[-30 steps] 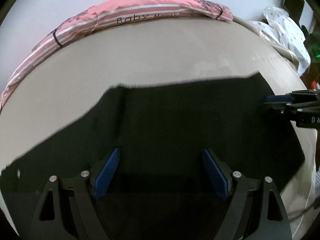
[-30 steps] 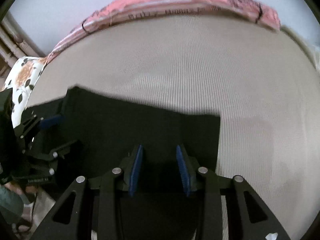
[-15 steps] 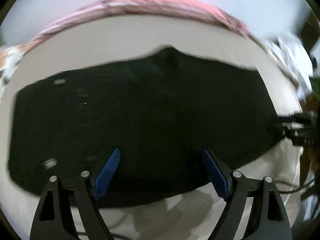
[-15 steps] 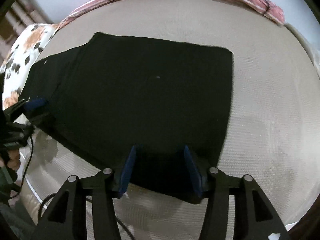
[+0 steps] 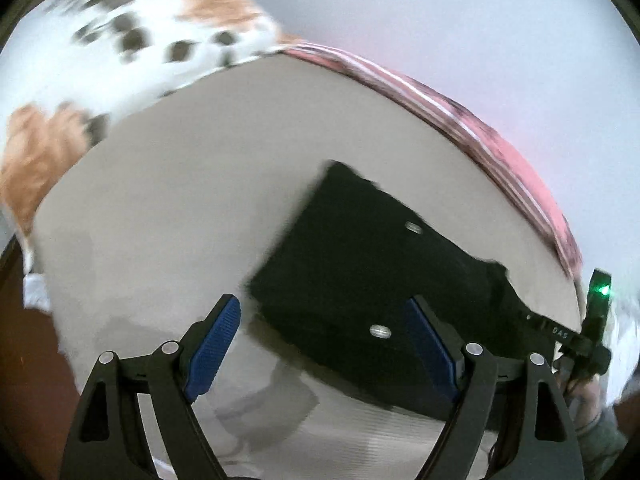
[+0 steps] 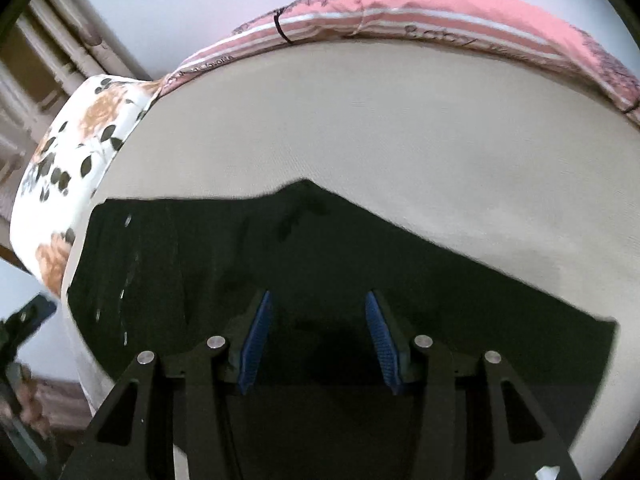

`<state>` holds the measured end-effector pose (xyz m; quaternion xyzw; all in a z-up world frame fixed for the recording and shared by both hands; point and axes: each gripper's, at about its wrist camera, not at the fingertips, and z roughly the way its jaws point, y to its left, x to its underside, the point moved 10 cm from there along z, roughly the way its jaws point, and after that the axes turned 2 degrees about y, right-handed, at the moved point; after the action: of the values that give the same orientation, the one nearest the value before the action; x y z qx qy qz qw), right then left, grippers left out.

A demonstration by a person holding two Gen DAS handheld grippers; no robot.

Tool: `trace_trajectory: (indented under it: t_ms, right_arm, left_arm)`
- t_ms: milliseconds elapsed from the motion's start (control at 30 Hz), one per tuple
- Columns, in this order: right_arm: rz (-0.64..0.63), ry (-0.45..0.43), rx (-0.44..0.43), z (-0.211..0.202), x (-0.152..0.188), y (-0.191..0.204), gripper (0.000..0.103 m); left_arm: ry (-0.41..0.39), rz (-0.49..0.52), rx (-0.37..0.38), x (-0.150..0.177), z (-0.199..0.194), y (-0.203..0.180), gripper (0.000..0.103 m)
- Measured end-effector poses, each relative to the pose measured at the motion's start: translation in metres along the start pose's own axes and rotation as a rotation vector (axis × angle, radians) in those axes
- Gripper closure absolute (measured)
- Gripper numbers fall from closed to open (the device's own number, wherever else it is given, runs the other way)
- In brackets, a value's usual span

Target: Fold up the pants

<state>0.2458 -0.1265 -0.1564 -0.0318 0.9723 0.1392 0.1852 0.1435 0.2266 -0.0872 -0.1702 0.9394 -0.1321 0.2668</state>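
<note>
Two claws, one pair of black pants, one bed. Left-wrist view, left to right: floral white/orange/dark-leaf cushion at the top left, blurred; beige ribbed bed surface below it; left claw spread wide, blue pads clear of any fabric, nothing gripped; black pants lying flat on the bed as a folded dark slab, their near-left corner sitting between the left claw's fingers without contact that I can see; two small silver buttons or rivets on the cloth; pink striped bolster along the bed's far edge; at the far right the right claw's black body with a green LED, partial lettering "DAS" on it, rest unreadable. Plain pale wall behind. Right-wrist view, left to right: pale pipes running up the wall at the top left; a sliver of the left claw at the left edge; floral cushion; pants spread wide across the lower frame, dashed light stitching near their left end; right claw part open above the pants, blue pads apart, not pinching fabric; beige bed beyond; bolster at the top with "Baby" readable, the smaller print near its left end not legible.
</note>
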Motion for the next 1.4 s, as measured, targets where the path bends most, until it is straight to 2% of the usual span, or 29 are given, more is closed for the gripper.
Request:
trace_trajectory:
  t_ms: [100,167,300,500,667,767,900,1067,1133,1233,1300,1400]
  right_arm:
    - [-0.054,-0.035,0.095,0.011,-0.017,0.007,0.055]
    - [-0.082,-0.016,0.154,0.022,-0.026,0.01,0.055]
    - [-0.031,-0.018,0.124,0.02,-0.034,0.009,0.056]
    - [0.031,-0.041,0.038,-0.015,-0.018,0.007,0.056]
    - [0.046,-0.035,0.009,-0.03,0.001,0.014,0.056]
    - [0.059,-0.027,-0.008,-0.033,0.01,0.017,0.056]
    - [0.071,-0.01,-0.022,-0.031,0.017,0.02,0.054]
    - [0.084,0.012,-0.033,-0.022,0.023,0.024,0.053]
    - [0.085,0.026,-0.033,-0.017,0.025,0.026,0.053]
    - [0.106,0.04,-0.048,-0.014,0.029,0.029,0.053]
    - [0.107,0.038,-0.051,-0.014,0.03,0.03,0.053]
    - [0.107,0.049,-0.04,-0.012,0.033,0.028,0.053]
  left_arm:
    - [0.004,-0.054,-0.028,-0.003,-0.002,0.021,0.019]
    - [0.022,-0.077,-0.02,0.002,0.001,0.028,0.019]
    - [0.095,-0.147,0.057,0.016,0.014,0.024,0.019]
    - [0.202,-0.312,0.263,0.034,0.036,0.013,0.019]
    - [0.236,-0.389,0.304,0.033,0.052,0.017,0.019]
    - [0.26,-0.42,0.36,0.031,0.061,0.015,0.02]
    - [0.26,-0.404,0.428,0.019,0.072,0.009,0.029]
    - [0.229,-0.398,0.5,0.009,0.078,0.007,0.029]
    - [0.212,-0.347,0.544,-0.002,0.084,0.0,0.029]
    - [0.214,-0.336,0.55,-0.005,0.086,-0.003,0.029]
    - [0.201,-0.278,0.555,-0.002,0.083,-0.007,0.03]
    - [0.24,-0.217,0.586,0.005,0.083,-0.023,0.039]
